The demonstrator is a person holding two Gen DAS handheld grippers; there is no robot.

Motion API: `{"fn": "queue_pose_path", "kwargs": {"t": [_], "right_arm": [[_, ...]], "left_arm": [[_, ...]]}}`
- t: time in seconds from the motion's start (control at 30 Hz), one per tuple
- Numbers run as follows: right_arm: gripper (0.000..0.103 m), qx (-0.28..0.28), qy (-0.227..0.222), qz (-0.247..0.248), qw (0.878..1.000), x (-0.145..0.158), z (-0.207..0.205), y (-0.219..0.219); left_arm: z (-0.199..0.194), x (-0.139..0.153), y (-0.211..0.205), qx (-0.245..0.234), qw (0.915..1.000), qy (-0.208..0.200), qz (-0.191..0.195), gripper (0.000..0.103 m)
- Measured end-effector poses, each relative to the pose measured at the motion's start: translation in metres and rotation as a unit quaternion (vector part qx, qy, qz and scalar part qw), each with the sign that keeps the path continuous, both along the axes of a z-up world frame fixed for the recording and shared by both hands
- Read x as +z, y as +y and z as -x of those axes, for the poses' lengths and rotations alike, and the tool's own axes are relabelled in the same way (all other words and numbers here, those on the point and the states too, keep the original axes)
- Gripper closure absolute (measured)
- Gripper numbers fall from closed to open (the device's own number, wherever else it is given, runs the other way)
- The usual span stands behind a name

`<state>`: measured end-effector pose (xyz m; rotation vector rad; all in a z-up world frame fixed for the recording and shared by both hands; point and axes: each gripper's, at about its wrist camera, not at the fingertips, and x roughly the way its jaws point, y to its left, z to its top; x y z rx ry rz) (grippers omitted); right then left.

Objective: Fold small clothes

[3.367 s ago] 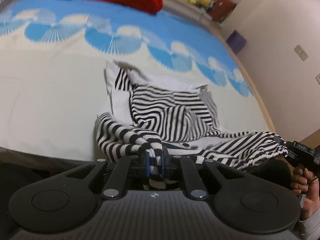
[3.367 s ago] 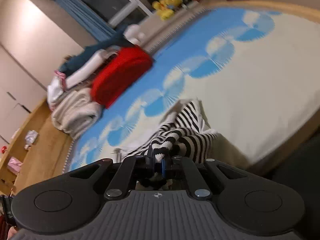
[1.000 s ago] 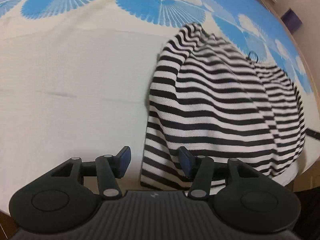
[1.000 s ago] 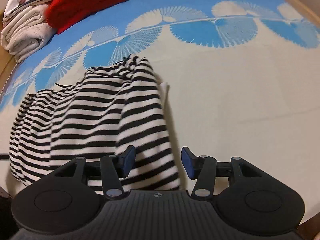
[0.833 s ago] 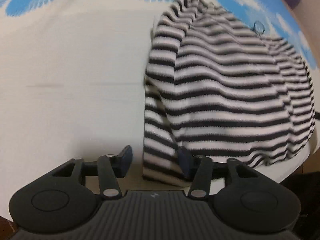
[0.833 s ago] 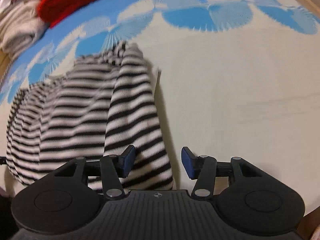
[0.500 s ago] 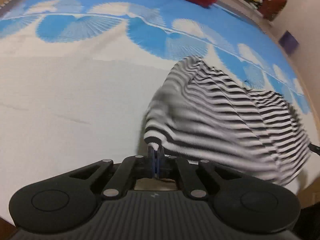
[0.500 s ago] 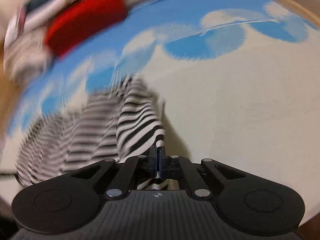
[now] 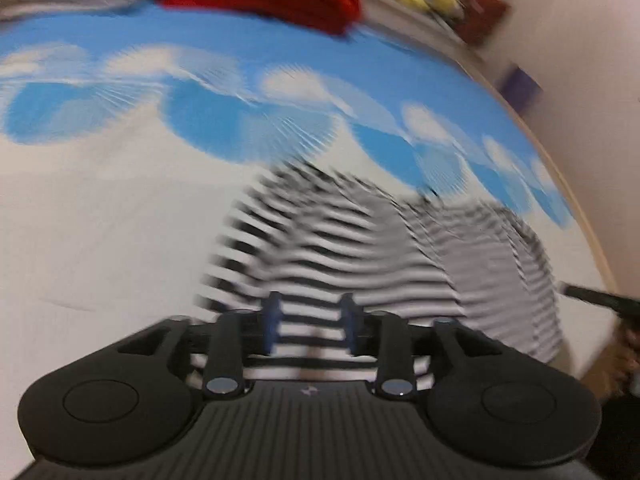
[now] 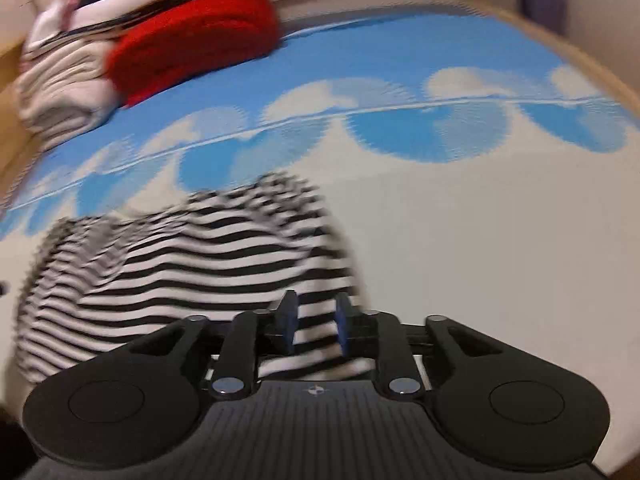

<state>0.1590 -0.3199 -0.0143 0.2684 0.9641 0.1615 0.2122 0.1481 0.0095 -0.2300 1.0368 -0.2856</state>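
Opening up, both tools: the left tool [image 9: 309,322] and right tool [image 10: 313,322] have just been parting their jaws, released now, with the striped garment [image 9: 360,248] lying between the pads on the bed [image 9: 100,220]. Left view alone catches the other tool's tip at far right; right view shows the red knit [image 10: 192,44] pile. Both point steeply downward.
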Motion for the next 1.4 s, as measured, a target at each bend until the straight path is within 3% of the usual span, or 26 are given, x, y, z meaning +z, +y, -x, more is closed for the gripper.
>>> {"fn": "queue_pose_path", "kwargs": {"t": [0.03, 0.1, 0.13, 0.17, 0.2, 0.27, 0.37, 0.43, 0.53, 0.57, 0.6, 0.63, 0.67, 0.7, 0.8, 0.83, 0.87, 0.9, 0.93, 0.97, 1.03, 1.1, 1.17, 1.23, 1.3, 1.4], "right_arm": [[0.076, 0.015, 0.022, 0.001, 1.0, -0.008, -0.006, 0.007], [0.075, 0.031, 0.091, 0.045, 0.994, -0.031, -0.015, 0.016], [0.072, 0.027, 0.122, 0.09, 0.988, -0.042, -0.019, 0.02], [0.069, 0.015, 0.121, 0.119, 0.985, -0.042, -0.022, 0.02], [0.069, -0.001, 0.094, 0.138, 0.986, -0.034, -0.026, 0.019], [0.069, -0.028, 0.03, 0.136, 0.99, -0.015, -0.029, 0.017], [0.066, -0.041, -0.007, 0.092, 0.995, -0.007, -0.041, 0.015], [0.059, -0.027, -0.005, 0.079, 0.996, -0.008, -0.05, 0.022], [0.058, -0.005, -0.007, 0.094, 0.996, -0.015, -0.06, 0.033], [0.058, -0.001, -0.004, 0.098, 0.995, -0.017, -0.07, 0.035], [0.058, 0.001, 0.001, 0.101, 0.995, -0.021, -0.077, 0.039], [0.066, 0.001, 0.008, 0.102, 0.995, -0.026, -0.084, 0.039], [0.08, 0.003, 0.01, 0.1, 0.995, -0.028, -0.088, 0.041], [0.101, 0.005, 0.006, 0.099, 0.995, -0.029, -0.092, 0.044], [0.102, -0.039, -0.042, 0.111, 0.992, -0.017, -0.098, 0.044], [0.102, -0.051, -0.038, 0.105, 0.992, -0.018, -0.099, 0.041], [0.101, -0.055, -0.024, 0.106, 0.992, -0.022, -0.102, 0.04], [0.098, -0.053, -0.007, 0.113, 0.992, -0.028, -0.104, 0.041], [0.093, -0.041, 0.018, 0.123, 0.991, -0.036, -0.104, 0.043], [0.09, -0.03, 0.033, 0.131, 0.99, -0.04, -0.103, 0.045], [0.079, -0.023, 0.023, 0.154, 0.987, -0.034, -0.096, 0.047], [0.071, -0.035, -0.017, 0.159, 0.986, -0.016, -0.082, 0.044], [0.069, -0.039, -0.044, 0.13, 0.99, 0.003, -0.065, 0.038], [0.067, -0.021, -0.065, 0.086, 0.994, 0.02, -0.045, 0.034], [0.063, 0.0, -0.058, 0.047, 0.997, 0.021, -0.033, 0.032], [0.063, 0.03, 0.035, 0.009, 0.999, -0.004, -0.026, 0.033]], "left_arm": [[-0.009, -0.012, -0.012, -0.017, 0.9992, 0.035, -0.006, 0.049], [-0.021, -0.043, -0.031, -0.029, 0.9899, 0.108, -0.087, 0.049], [-0.024, -0.052, -0.032, -0.019, 0.9841, 0.125, -0.124, 0.043], [-0.029, -0.053, -0.028, 0.004, 0.9818, 0.13, -0.138, 0.04], [-0.035, -0.046, -0.023, 0.036, 0.9829, 0.117, -0.137, 0.04], [-0.04, -0.019, -0.015, 0.094, 0.9848, 0.046, -0.139, 0.044], [-0.047, 0.007, -0.011, 0.114, 0.9865, -0.041, -0.11, 0.037], [-0.06, 0.006, -0.021, 0.096, 0.9894, -0.045, -0.099, 0.03], [-0.087, -0.011, -0.039, 0.059, 0.9882, -0.032, -0.138, 0.03], [-0.086, -0.018, -0.04, 0.048, 0.9865, -0.03, -0.154, 0.032], [-0.092, -0.023, -0.042, 0.042, 0.9849, -0.027, -0.166, 0.05], [-0.092, -0.033, -0.033, 0.039, 0.9846, -0.025, -0.169, 0.096], [-0.101, -0.037, -0.029, 0.041, 0.9847, -0.02, -0.168, 0.098], [-0.106, -0.038, -0.024, 0.061, 0.9829, -0.033, -0.171, 0.1], [-0.112, -0.032, -0.001, 0.12, 0.9818, -0.053, -0.137, 0.1], [-0.115, -0.035, 0.001, 0.122, 0.9826, -0.04, -0.134, 0.093], [-0.117, -0.042, -0.001, 0.112, 0.9841, -0.015, -0.137, 0.091], [-0.118, -0.049, -0.003, 0.096, 0.9854, 0.016, -0.14, 0.074], [-0.118, -0.054, -0.005, 0.08, 0.9851, 0.048, -0.144, 0.068], [-0.114, -0.052, -0.004, 0.083, 0.9817, 0.057, -0.162, 0.068], [-0.1, -0.027, 0.001, 0.102, 0.9802, 0.009, -0.169, 0.068], [-0.08, -0.002, 0.002, 0.084, 0.9873, -0.044, -0.128, 0.068], [-0.067, 0.003, -0.004, 0.04, 0.9953, -0.046, -0.075, 0.067], [-0.058, -0.007, -0.022, -0.031, 0.9986, -0.013, -0.042, 0.067], [-0.053, -0.019, -0.044, -0.095, 0.9941, 0.005, -0.052, 0.067], [-0.055, -0.054, -0.07, -0.122, 0.9847, 0.037, -0.119, 0.067]]}}
